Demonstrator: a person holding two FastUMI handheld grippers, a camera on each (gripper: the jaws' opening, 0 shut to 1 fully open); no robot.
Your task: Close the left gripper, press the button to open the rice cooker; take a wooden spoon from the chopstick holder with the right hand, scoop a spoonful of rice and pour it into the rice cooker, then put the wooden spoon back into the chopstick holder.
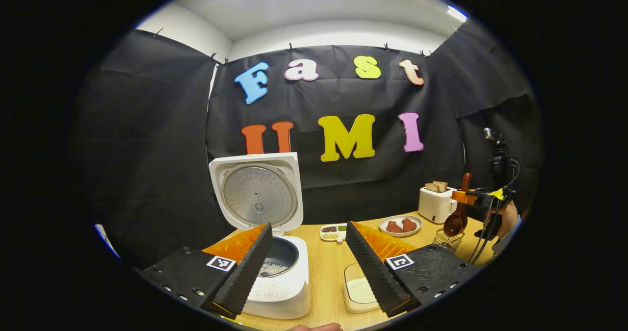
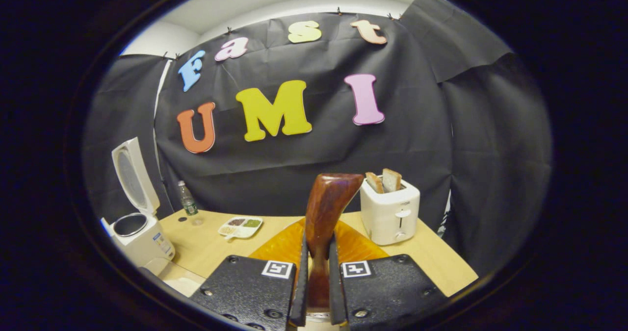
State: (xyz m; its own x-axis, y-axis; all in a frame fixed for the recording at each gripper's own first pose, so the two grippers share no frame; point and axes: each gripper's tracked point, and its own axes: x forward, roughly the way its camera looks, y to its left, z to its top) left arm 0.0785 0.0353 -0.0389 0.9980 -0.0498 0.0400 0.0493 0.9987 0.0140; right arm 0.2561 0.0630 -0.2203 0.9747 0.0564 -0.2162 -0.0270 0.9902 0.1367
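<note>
Wooden, reddish-brown spoon (image 2: 324, 213) is standing upright, clamped between the right gripper's (image 2: 318, 287) two fingers, above the wire chopstick holder (image 1: 447, 240). Left gripper (image 1: 306, 262) is hanging with fingers spread apart before the white rice cooker (image 1: 274, 282), whose lid (image 1: 257, 191) is standing raised.

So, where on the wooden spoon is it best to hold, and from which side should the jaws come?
Hold the wooden spoon at the narrow middle of its handle, where the right gripper is shut on it. It stands upright, bowl down above the wire holder, so come from the side, jaws across the handle; the round bowl looks harder to pinch.
</note>
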